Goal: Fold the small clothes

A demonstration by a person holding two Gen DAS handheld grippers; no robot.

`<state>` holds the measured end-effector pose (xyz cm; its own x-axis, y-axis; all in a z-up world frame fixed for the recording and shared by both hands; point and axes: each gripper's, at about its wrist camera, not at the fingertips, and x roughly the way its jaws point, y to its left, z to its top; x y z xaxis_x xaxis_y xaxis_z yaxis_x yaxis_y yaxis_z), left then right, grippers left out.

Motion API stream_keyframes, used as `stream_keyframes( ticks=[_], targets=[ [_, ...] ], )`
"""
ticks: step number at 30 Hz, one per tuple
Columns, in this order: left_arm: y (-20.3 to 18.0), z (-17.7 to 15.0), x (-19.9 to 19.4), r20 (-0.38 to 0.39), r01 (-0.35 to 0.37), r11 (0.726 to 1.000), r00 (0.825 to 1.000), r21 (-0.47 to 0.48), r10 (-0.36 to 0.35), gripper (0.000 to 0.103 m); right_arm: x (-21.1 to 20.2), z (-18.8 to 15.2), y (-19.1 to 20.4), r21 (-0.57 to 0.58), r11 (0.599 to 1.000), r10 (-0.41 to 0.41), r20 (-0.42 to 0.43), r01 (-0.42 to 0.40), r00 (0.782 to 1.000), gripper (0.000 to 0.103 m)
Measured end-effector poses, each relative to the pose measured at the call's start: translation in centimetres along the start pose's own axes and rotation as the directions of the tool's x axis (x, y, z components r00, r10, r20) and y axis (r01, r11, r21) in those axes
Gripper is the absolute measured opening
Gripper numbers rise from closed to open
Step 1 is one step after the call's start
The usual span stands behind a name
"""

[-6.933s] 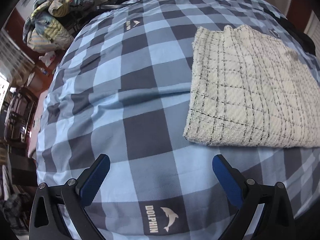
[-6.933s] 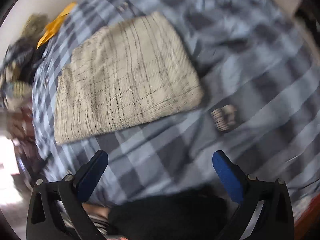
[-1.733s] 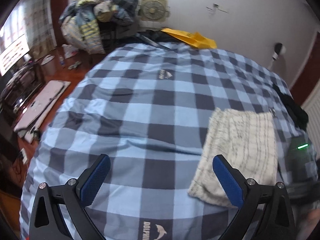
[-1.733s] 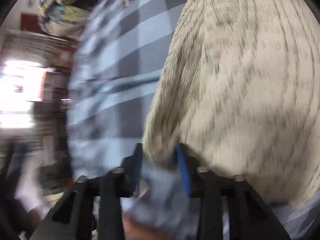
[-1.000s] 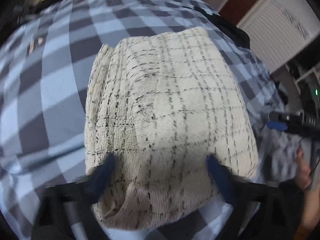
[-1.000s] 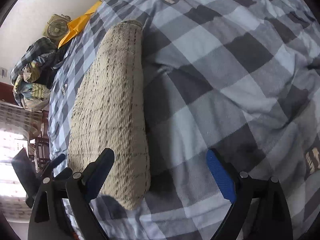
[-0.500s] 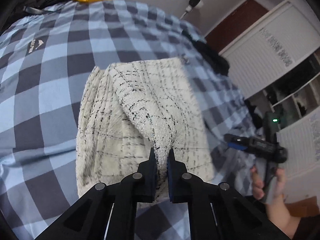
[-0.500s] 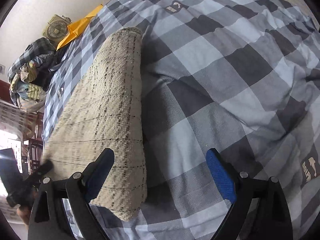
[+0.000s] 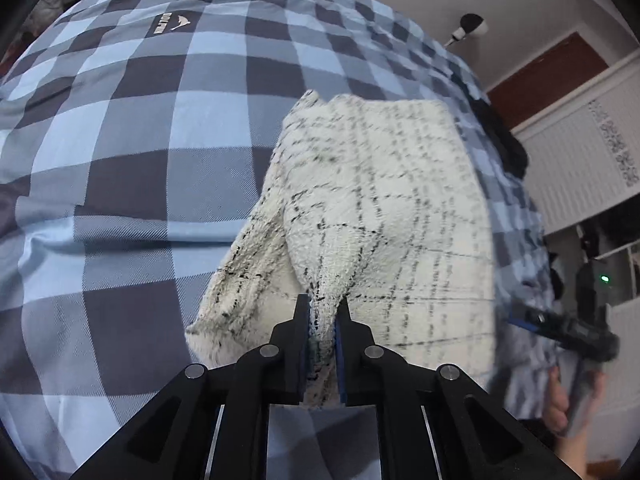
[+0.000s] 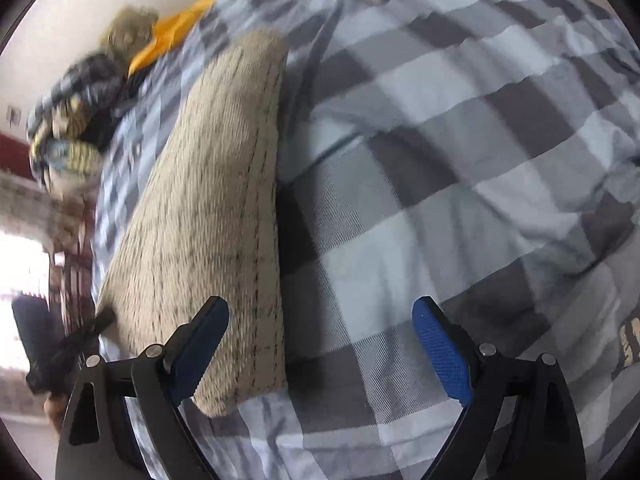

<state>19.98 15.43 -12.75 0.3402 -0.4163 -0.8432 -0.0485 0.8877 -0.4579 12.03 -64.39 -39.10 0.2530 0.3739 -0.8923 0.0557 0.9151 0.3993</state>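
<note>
Cream garment point(image 9: 384, 216) bunched between opening left tool point(image 9: 322, 316) pads on checked bedspread point(image 9: 120, 168); right tool point(image 10: 320, 344) apart, empty.

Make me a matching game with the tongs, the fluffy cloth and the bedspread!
Things:
1. left tongs
2. right tongs
3. cream fluffy cloth with thin black check lines
4. blue and grey checked bedspread

States:
A. spread underneath everything
B. wide open with nothing between them
C. pinching a bunched fold
D. folded, partly lifted

Pairs: 1-C, 2-B, 3-D, 4-A
</note>
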Motion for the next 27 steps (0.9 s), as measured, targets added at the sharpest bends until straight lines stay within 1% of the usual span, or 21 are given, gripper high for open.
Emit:
stream_keyframes(
  ticks=[1, 2, 3, 4, 6, 8, 9, 10, 12, 14, 15, 16, 17, 18, 19, 20, 21, 22, 24, 26, 27],
  targets=[
    [-0.1, 0.0, 0.1, -0.004, -0.021, 1.0, 1.0, 0.007, 0.021, 0.021, 0.7, -0.2, 0.4, -0.024, 1.0, -0.009, -0.029, 0.008, 1.0, 0.092],
    [-0.4, 0.0, -0.1, 0.001, -0.06, 0.998, 0.998, 0.023, 0.06, 0.05, 1.1, -0.5, 0.7, -0.041, 0.999, -0.017, -0.044, 0.015, 0.999, 0.092],
    [-0.4, 0.1, -0.4, 0.011, -0.079, 0.996, 0.997, 0.031, 0.079, 0.094, 1.2, -1.1, 0.9, -0.061, 0.998, -0.028, -0.053, 0.024, 0.998, 0.092],
    [-0.4, 0.1, -1.1, 0.042, -0.079, 0.996, 0.996, 0.039, 0.078, 0.103, 0.9, -2.2, 1.2, -0.09, 0.995, -0.053, -0.054, 0.048, 0.997, 0.092],
    [-0.5, 0.1, -2.5, 0.082, -0.066, 0.996, 0.995, 0.058, 0.061, 0.103, 0.4, -4.3, 2.1, -0.169, 0.98, -0.118, -0.049, 0.108, 0.992, 0.092],
    [-0.6, 0.1, -3.9, 0.109, -0.086, 0.995, 0.991, 0.057, 0.079, 0.103, 0.6, -6.2, 4.2, -0.294, 0.941, -0.184, -0.02, 0.171, 0.983, 0.092],
    [-0.8, 0.1, -4.5, 0.118, -0.13, 0.99, 0.985, 0.052, 0.123, 0.103, 0.9, -6.5, 5.0, -0.327, 0.926, -0.203, -0.009, 0.189, 0.979, 0.092],
    [-0.9, 0.0, -4.9, 0.12, -0.152, 0.987, 0.982, 0.049, 0.145, 0.103, 1.6, -7.0, 6.5, -0.387, 0.896, -0.234, 0.006, 0.218, 0.972, 0.092],
    [-1.3, -0.6, -5.6, 0.118, -0.186, 0.981, 0.977, 0.053, 0.179, 0.103, 2.6, -7.5, 8.0, -0.451, 0.857, -0.265, 0.026, 0.248, 0.964, 0.092],
    [-2.1, -1.5, -5.8, 0.108, -0.194, 0.978, 0.977, 0.081, 0.185, 0.103, 3.4, -8.4, 9.8, -0.513, 0.799, -0.305, 0.106, 0.315, 0.946, 0.092],
    [-2.4, -2.0, -5.7, 0.107, -0.195, 0.975, 0.977, 0.105, 0.184, 0.103, 3.6, -8.5, 10.3, -0.527, 0.78, -0.314, 0.136, 0.337, 0.94, 0.092],
    [-2.7, -2.3, -5.2, 0.106, -0.197, 0.971, 0.977, 0.134, 0.184, 0.103, 3.9, -8.7, 11.0, -0.545, 0.749, -0.331, 0.184, 0.376, 0.925, 0.092],
    [-2.7, -2.5, -4.9, 0.104, -0.206, 0.967, 0.976, 0.153, 0.191, 0.103, 4.4, -8.9, 11.6, -0.557, 0.709, -0.362, 0.239, 0.433, 0.901, 0.091],
    [-2.9, -2.7, -4.2, 0.1, -0.217, 0.961, 0.974, 0.173, 0.202, 0.101, 4.8, -8.9, 12.0, -0.56, 0.687, -0.379, 0.268, 0.463, 0.886, 0.09],
    [-2.8, -2.7, -3.3, 0.091, -0.209, 0.962, 0.977, 0.179, 0.195, 0.101, 5.1, -9.0, 12.2, -0.563, 0.678, -0.381, 0.281, 0.473, 0.881, 0.084],
    [-2.7, -2.4, -2.6, 0.084, -0.193, 0.967, 0.98, 0.168, 0.182, 0.099, 5.2, -9.1, 12.2, -0.571, 0.685, -0.364, 0.271, 0.454, 0.891, 0.058],
    [-2.5, -2.3, -2.2, 0.077, -0.185, 0.971, 0.982, 0.153, 0.175, 0.096, 5.4, -9.1, 12.1, -0.584, 0.702, -0.335, 0.233, 0.407, 0.913, 0.031],
    [-1.9, -1.9, -1.7, 0.062, -0.176, 0.978, 0.983, 0.113, 0.17, 0.094, 5.4, -9.0, 11.8, -0.588, 0.723, -0.308, 0.195, 0.363, 0.931, 0.029],
    [-0.8, -1.5, -1.5, 0.037, -0.154, 0.988, 0.988, 0.032, 0.153, 0.081, 4.9, -8.8, 11.1, -0.561, 0.744, -0.303, 0.201, 0.363, 0.932, 0.021],
    [0.0, -1.5, -1.3, 0.006, -0.076, 0.997, 0.997, -0.028, 0.076, 0.071, 3.9, -8.6, 9.8, -0.516, 0.79, -0.293, 0.156, 0.331, 0.943, 0.013],
    [-0.1, -1.7, -1.2, -0.003, -0.068, 0.997, 0.998, -0.029, 0.068, 0.068, 3.9, -8.4, 9.6, -0.498, 0.81, -0.284, 0.131, 0.311, 0.95, 0.009]
  ],
)
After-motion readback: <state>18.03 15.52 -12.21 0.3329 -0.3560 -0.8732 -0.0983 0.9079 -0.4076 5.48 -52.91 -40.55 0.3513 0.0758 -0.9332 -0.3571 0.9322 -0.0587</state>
